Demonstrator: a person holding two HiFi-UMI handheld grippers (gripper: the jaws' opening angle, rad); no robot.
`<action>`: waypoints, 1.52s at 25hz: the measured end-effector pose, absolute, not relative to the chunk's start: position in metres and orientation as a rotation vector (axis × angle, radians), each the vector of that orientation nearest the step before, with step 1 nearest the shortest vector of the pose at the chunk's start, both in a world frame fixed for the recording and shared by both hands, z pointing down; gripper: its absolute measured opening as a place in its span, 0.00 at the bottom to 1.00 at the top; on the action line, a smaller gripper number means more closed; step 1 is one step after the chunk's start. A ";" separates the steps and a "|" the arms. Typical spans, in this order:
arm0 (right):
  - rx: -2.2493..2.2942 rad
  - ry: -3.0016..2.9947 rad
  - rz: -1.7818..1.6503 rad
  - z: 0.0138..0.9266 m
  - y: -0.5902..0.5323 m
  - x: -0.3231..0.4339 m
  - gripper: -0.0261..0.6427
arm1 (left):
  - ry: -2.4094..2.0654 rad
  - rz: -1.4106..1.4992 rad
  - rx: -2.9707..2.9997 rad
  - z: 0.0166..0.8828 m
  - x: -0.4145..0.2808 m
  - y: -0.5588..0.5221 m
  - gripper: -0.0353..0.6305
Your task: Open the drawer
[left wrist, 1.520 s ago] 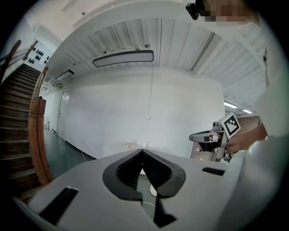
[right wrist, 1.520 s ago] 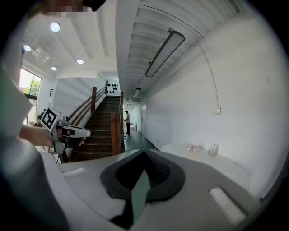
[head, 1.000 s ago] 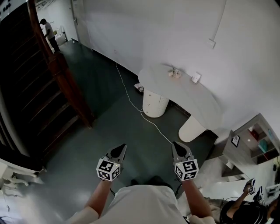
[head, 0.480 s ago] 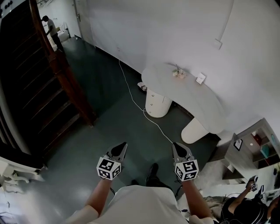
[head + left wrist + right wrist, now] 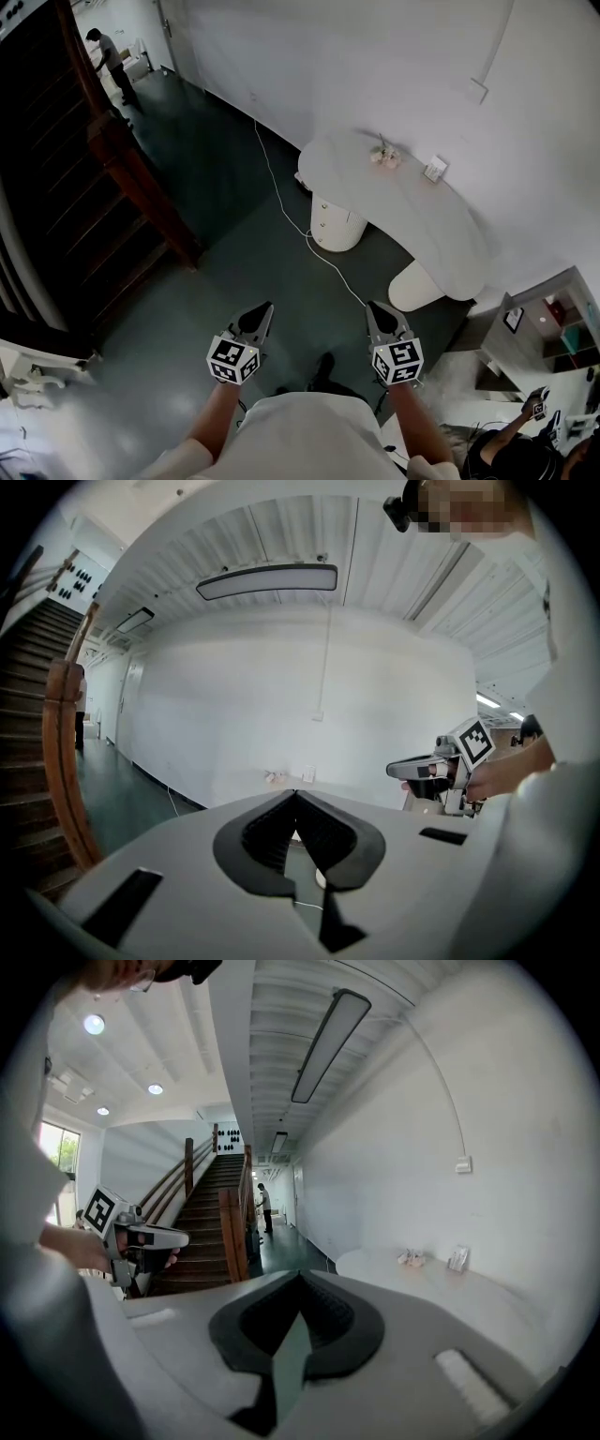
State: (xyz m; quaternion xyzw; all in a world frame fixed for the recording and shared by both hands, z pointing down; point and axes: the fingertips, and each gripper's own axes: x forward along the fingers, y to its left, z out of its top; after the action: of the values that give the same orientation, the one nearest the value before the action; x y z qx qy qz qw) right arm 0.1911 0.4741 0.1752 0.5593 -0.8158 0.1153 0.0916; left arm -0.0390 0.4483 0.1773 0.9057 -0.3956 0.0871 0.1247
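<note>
- Jaws of the left gripper (image 5: 263, 310) and the right gripper (image 5: 374, 310) are clenched tight, with nothing between them.
- Both hover above the dark floor (image 5: 216, 281), well apart from the white bench (image 5: 422, 225).
- Drawer (image 5: 326, 214), seemingly shut, sits in the bench's round pedestal (image 5: 349, 232); it is small from here.
- White cable (image 5: 281, 202) trails over the floor past that pedestal.

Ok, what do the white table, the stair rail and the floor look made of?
Table: smooth matte white top, no grain showing, likely painted board or laminate; its drawer pedestal looks the same. Stair rail: reddish-brown with slight sheen, probably varnished wood. Floor: dark grey-green, seamless, faintly reflective, perhaps coated concrete or vinyl.
</note>
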 end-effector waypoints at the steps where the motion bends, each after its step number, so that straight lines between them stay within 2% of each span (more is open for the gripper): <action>1: 1.654 -2.426 0.349 0.177 0.467 0.197 0.06 | -1.155 0.258 2.636 0.179 -0.032 0.442 0.06; 20: 1.538 -2.473 0.401 0.205 0.381 0.285 0.06 | -1.231 0.330 2.587 0.194 0.064 0.371 0.06; 38: 1.473 -2.387 0.509 0.255 0.289 0.277 0.06 | -1.203 0.386 2.539 0.230 0.054 0.269 0.06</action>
State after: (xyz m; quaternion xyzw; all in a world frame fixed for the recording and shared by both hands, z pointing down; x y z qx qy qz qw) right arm 0.2771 0.2888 0.2554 0.5114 -0.8284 0.1766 0.1450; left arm 0.0535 0.2691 0.2297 0.8848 -0.4193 0.1346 0.1521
